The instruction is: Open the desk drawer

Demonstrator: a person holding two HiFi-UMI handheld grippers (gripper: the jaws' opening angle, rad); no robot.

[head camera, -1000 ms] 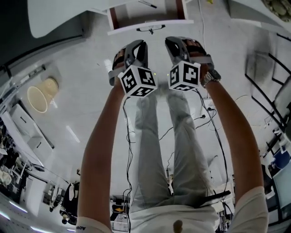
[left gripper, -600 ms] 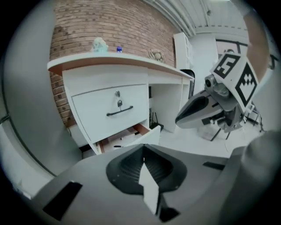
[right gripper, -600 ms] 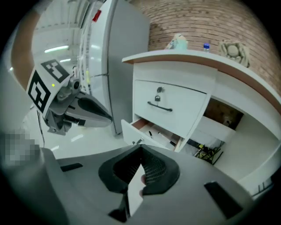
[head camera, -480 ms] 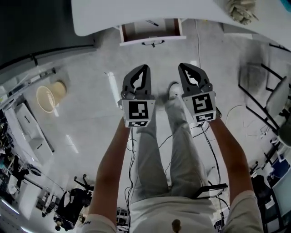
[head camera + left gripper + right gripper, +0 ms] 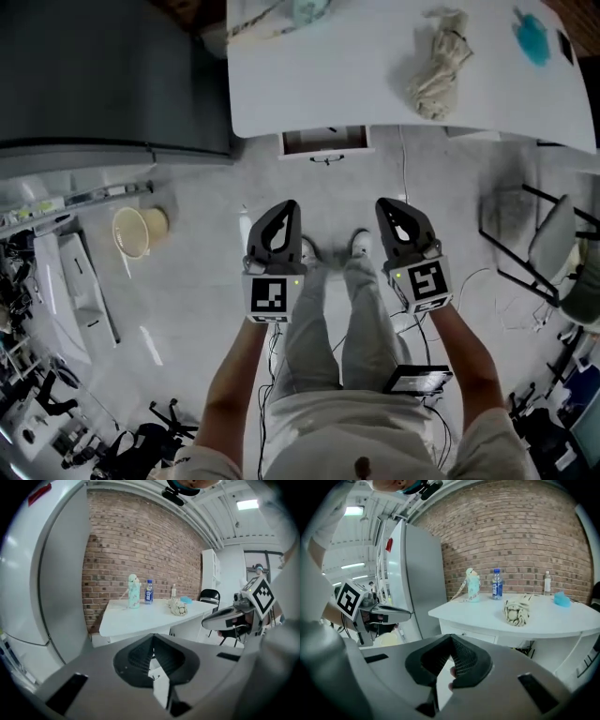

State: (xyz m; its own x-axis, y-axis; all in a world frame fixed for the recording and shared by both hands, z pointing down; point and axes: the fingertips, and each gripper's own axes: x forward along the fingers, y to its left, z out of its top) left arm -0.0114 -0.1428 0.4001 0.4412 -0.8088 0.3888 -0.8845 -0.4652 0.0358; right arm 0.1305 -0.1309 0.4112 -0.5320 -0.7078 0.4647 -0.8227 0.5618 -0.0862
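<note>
Standing up, you raised the left gripper (image 5: 279,212) and right gripper (image 5: 396,210), both pressed together, empty; the drawer (image 5: 325,141) stayed open far ahead, so looks done.

The desk drawer (image 5: 325,142) stands partly open under the white desk (image 5: 328,84); shallow.

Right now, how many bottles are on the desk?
3: a teal bottle at the left, a water bottle beside it, a small bottle farther right. None seems hidden.

white desk (image 5: 328,89) bears a crumpled rag (image 5: 437,64)
</note>
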